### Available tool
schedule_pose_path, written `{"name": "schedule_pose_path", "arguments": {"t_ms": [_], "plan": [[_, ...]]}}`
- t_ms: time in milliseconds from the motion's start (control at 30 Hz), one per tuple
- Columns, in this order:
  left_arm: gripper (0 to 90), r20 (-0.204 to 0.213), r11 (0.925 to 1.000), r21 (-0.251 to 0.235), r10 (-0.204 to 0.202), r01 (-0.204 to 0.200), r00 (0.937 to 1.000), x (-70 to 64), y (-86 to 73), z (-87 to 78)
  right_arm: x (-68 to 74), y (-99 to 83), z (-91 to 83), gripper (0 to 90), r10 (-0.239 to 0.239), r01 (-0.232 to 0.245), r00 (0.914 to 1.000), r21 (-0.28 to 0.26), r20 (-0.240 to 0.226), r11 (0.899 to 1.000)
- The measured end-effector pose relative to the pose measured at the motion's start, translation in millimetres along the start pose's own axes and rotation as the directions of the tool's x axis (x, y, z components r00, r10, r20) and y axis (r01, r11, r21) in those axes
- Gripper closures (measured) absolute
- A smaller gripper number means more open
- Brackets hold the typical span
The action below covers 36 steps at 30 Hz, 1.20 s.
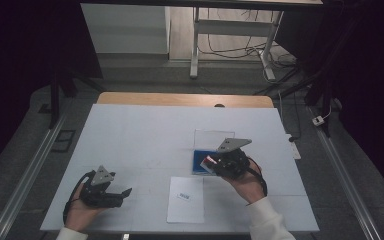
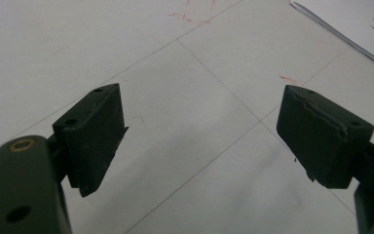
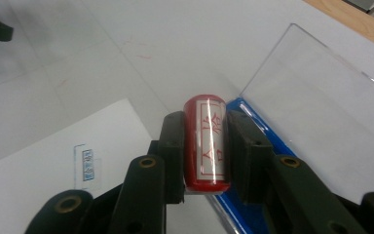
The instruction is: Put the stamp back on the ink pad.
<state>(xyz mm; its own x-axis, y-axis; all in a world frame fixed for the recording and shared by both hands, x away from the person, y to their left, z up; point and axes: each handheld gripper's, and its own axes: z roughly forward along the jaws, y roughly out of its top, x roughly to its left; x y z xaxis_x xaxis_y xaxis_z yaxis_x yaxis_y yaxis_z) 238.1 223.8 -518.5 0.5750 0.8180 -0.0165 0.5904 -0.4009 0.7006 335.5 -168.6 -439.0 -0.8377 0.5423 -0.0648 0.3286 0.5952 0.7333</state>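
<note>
A: The white tabletop sat in a dim room. At seven o'clock the left hand-held gripper hovered wide open, empty.

B: At four o'clock the right hand-held gripper was clamped on a red stamp over the blue ink pad.

A: A loose pinch might let it slip and smudge the paper.

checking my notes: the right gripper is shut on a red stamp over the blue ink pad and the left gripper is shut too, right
Not quite: the left gripper is open, jaws wide apart over bare table, as the left gripper view shows. The right gripper is indeed shut on the red stamp over the blue ink pad.
</note>
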Motion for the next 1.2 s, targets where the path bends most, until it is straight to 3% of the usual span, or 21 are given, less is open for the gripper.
{"name": "schedule_pose_path", "arguments": {"t_ms": [333,600,933,1200], "plan": [[17.7,-0.001,1.0000,0.001,-0.008,0.008,1.0000,0.8,-0.8,0.3,-20.0,-0.9,12.9,68.9,0.032,-0.033,0.9990,0.023,0.032,0.999],[17.7,0.001,0.9999,0.005,-0.010,0.010,0.9999,1.9,-1.5,1.2,-31.4,-3.8,25.1,69.0,0.020,-0.026,0.9969,0.075,0.076,0.997],[17.7,-0.001,0.9999,0.010,-0.009,0.009,1.0000,2.1,-2.0,1.9,-38.1,-10.5,39.9,68.9,0.020,-0.036,0.9942,0.150,0.106,0.988],[17.7,-0.001,0.9999,0.011,-0.010,0.010,1.0000,2.5,-2.3,1.8,-38.4,-13.4,44.5,68.6,0.020,-0.037,0.9941,0.156,0.106,0.987]]}}
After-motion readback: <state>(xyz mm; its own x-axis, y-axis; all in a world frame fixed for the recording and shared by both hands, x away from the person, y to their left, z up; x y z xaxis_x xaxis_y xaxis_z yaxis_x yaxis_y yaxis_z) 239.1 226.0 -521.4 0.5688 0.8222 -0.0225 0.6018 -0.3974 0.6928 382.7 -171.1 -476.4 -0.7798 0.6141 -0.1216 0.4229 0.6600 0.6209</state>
